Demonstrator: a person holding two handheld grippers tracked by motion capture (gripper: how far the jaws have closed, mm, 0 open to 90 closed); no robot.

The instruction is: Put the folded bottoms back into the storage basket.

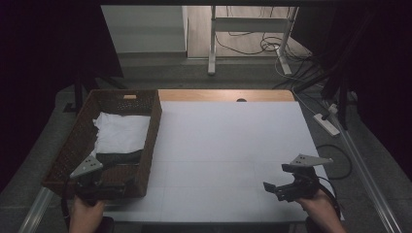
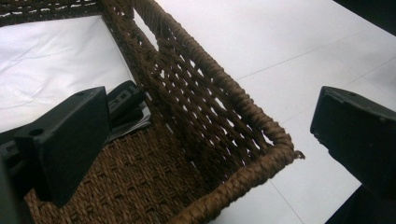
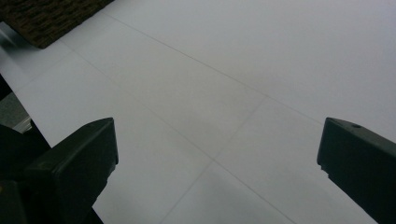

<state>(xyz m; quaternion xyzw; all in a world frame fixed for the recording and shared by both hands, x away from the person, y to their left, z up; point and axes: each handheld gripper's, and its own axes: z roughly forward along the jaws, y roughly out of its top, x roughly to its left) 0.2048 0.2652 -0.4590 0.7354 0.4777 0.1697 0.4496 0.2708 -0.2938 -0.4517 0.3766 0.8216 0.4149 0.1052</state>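
Observation:
A brown wicker basket [image 1: 154, 121] stands on the left of the white table [image 1: 233, 141]. A folded white cloth [image 1: 121, 131] lies in it, with a dark folded item [image 1: 119, 157] at the cloth's near edge. My left gripper [image 1: 119, 183] is open at the basket's near right corner. In the left gripper view, the left gripper [image 2: 205, 116] has one jaw inside the basket [image 2: 219, 93] by the dark item [image 2: 123, 98] and cloth [image 2: 56, 60], the other outside over the table. My right gripper [image 1: 274, 180] is open and empty above the table's near right. The right gripper [image 3: 217, 135] looks over bare table [image 3: 233, 70].
A strip of wooden tabletop [image 1: 223, 95] shows behind the white surface. Beyond the table stand white desk legs [image 1: 212, 43] with loose cables [image 1: 269, 46] on the floor. A white power strip [image 1: 326, 124] lies on the floor at the right. A basket corner [image 3: 51, 18] shows in the right gripper view.

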